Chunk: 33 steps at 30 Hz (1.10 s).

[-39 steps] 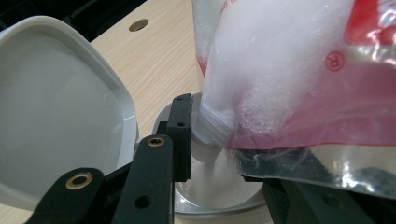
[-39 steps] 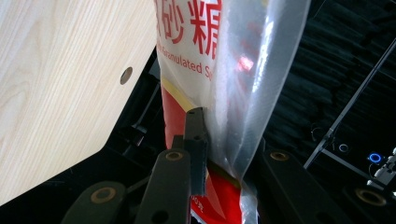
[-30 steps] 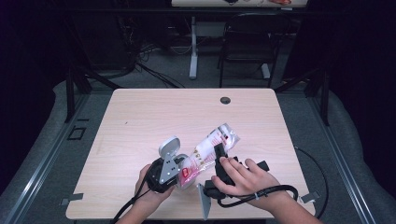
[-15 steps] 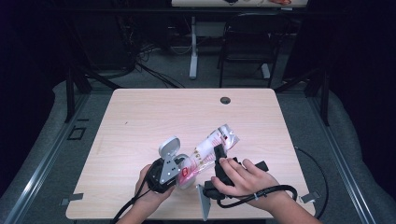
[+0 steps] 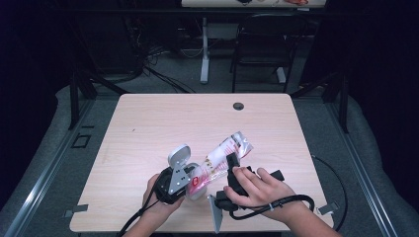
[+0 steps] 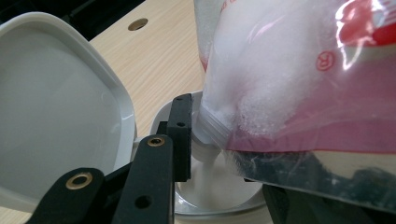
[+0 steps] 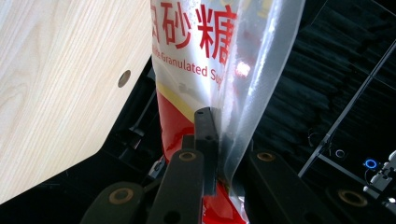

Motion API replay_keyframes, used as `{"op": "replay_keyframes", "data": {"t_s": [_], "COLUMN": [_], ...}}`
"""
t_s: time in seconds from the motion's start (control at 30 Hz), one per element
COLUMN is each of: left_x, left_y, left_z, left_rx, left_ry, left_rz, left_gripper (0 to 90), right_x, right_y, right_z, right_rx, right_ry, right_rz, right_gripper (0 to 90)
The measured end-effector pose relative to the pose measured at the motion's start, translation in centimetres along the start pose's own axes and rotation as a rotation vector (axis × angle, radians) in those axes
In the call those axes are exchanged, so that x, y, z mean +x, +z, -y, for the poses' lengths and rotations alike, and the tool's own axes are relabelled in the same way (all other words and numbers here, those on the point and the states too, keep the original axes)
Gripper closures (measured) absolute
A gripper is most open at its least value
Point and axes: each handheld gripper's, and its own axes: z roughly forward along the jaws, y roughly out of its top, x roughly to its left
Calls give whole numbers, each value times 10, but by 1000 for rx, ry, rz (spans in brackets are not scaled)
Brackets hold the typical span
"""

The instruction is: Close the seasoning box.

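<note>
**Pouring granulated sugar from the bag into the open canister**

You are holding the sugar bag (image 5: 223, 157) tilted, spout down, at about 5 o'clock on the table (image 5: 148, 123), near the front edge. Its neck is pointing toward 7 o'clock into the white canister (image 6: 219, 198), and sugar is streaming into it.

The right gripper (image 5: 231, 165) is clamping the bag's upper body; its jaws have just been closing on the plastic, with the film pinched between them in the right gripper view (image 7: 212, 140). Keep that pinch steady: squeezing harder is likely to surge the flow.

The left gripper (image 6: 187, 135) is steadying the canister, its jaws partly apart around the canister's rim, one jaw bearing against the wall beside the spout. The hinged lid (image 6: 56, 107) is standing open at 9 o'clock of the mouth.

Keep the spout over the middle of the mouth. Raise the bag's tail gradually. Watch the sugar level, and level the bag before it nears the rim.
</note>
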Motion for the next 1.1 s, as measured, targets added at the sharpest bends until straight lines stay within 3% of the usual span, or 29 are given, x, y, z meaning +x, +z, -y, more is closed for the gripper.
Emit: {"op": "replay_keyframes", "data": {"t_s": [1.1], "left_x": [0], "left_y": [1], "left_z": [0], "left_rx": [-12], "left_ry": [-26], "left_rz": [13], "left_gripper": [714], "right_x": [-7], "right_y": [-2], "right_z": [0], "right_rx": [8], "right_ry": [-20], "right_rz": [-9], "right_gripper": [874]}}
